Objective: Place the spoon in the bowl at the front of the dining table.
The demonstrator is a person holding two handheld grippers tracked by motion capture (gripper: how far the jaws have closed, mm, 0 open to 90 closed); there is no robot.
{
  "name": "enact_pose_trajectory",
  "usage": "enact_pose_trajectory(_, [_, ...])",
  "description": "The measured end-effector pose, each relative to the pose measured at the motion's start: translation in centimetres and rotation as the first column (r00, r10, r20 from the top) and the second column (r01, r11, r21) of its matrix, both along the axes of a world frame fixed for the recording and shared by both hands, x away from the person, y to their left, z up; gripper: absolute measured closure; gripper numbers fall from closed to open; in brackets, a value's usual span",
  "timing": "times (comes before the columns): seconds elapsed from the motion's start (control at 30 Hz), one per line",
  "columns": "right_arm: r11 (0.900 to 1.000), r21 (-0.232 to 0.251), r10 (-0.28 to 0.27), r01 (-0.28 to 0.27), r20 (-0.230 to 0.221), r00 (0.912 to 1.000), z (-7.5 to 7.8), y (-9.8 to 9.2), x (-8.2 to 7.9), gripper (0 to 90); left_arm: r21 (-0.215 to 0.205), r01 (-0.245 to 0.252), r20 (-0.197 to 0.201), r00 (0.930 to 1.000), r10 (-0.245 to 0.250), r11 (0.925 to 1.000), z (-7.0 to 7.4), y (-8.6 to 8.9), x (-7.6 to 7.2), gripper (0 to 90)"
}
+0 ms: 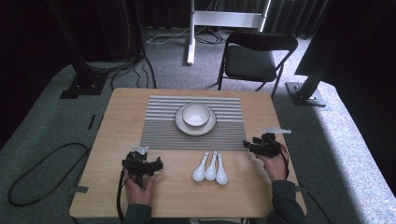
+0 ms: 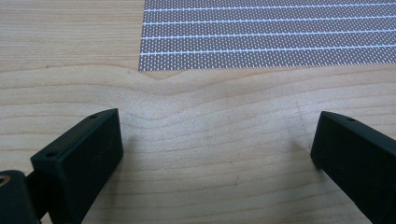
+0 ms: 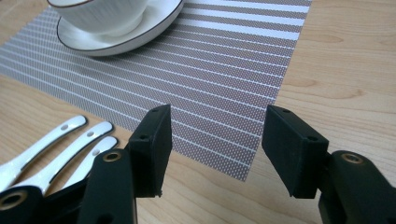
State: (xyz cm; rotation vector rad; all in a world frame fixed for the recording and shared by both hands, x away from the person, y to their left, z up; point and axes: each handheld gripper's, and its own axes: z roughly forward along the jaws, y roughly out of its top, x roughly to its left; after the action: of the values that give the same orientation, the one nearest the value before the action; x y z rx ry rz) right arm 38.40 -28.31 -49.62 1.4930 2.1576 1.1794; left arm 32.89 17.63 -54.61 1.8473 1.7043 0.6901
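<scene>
Between both grippers, near the surface's (image 1: 116,191) front edge: three white spoons (image 1: 210,169), side by side, untouched. Beyond them: bowl (image 1: 195,114) on saucer (image 1: 180,122), on striped mat (image 1: 154,133). Left gripper (image 1: 144,165) and right gripper (image 1: 252,145): jaws open, empty. Step judged: approach. Next move: reach for one spoon handle.
</scene>
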Motion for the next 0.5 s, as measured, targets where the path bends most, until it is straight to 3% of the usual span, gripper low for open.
enact_pose_trajectory(0.3, [1.0, -0.01, 0.006, -0.005, 0.011, 0.9999, 0.28, -0.1, -0.18, 42.1, 0.0, -0.001, 0.001, 1.0, 0.001, 1.0, -0.01, -0.02, -0.01, 2.6])
enact_pose_trajectory(0.5, [0.998, -0.033, 0.045, -0.045, 0.011, 0.9989, 0.58, 0.61, -0.34, 41.8, 0.0, -0.001, 0.001, 1.0, 0.001, 1.0, -0.02, -0.02, -0.01, 2.6])
